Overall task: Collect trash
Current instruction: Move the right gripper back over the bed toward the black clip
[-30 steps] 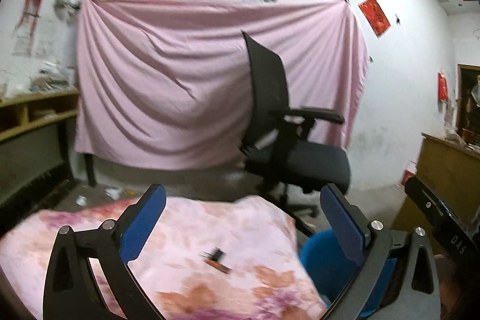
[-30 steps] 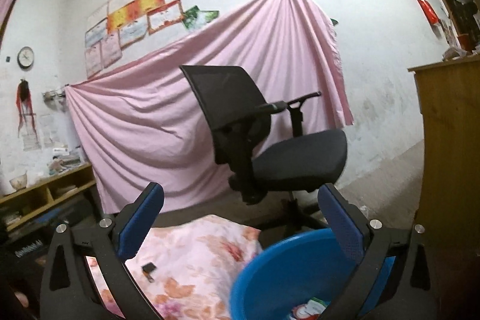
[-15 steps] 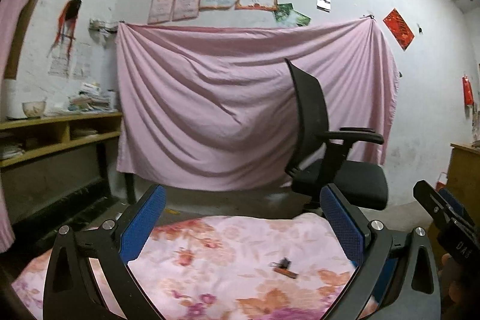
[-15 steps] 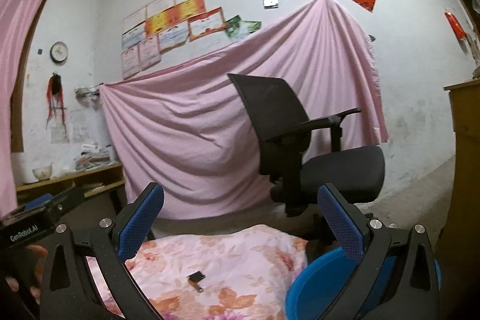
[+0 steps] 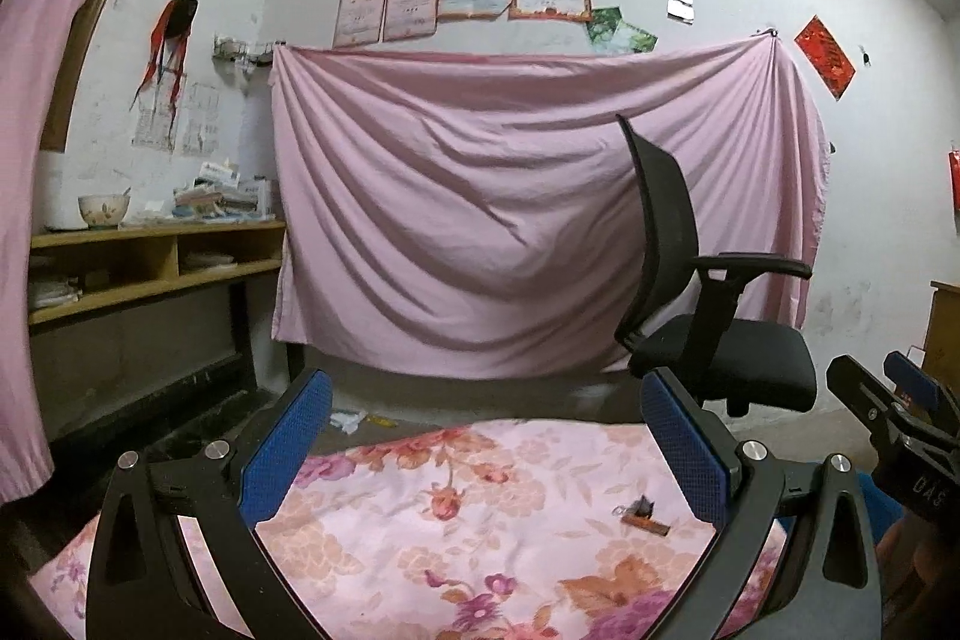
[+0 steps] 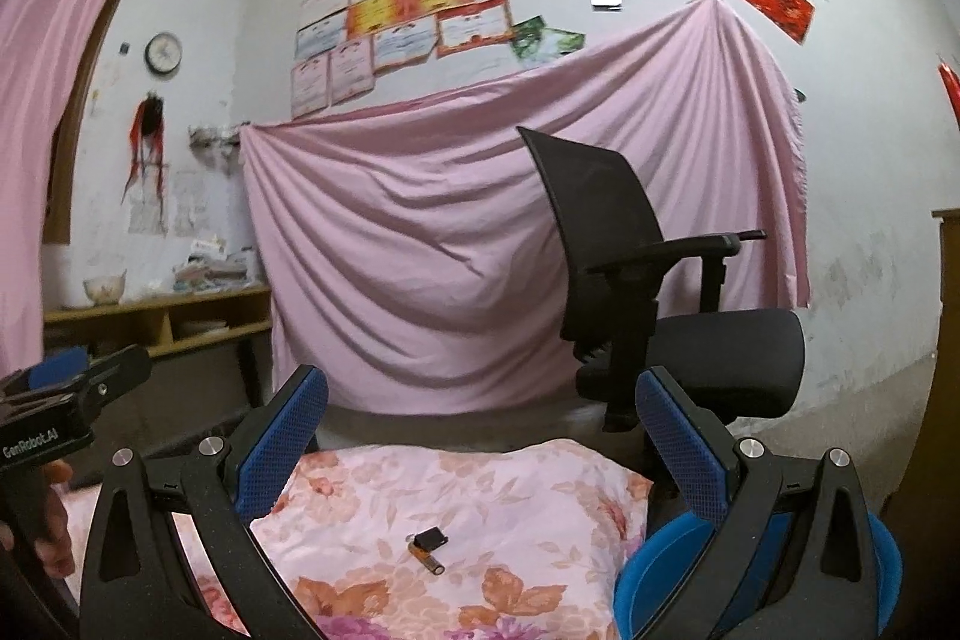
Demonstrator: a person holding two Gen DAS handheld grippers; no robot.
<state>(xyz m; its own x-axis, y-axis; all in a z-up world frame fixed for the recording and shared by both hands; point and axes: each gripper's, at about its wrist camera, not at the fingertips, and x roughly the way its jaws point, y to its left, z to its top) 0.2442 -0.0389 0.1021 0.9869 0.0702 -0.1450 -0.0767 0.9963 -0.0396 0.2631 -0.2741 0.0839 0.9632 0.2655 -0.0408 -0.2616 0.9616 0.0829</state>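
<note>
Blue basin (image 6: 645, 574) — right wrist only

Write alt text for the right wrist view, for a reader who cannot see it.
The open, empty right gripper hovers over a floral cloth where a small battery and a black clip lie together. A blue basin sits at the cloth's right edge; behind stand a black office chair and a pink sheet hung on the wall.
</note>
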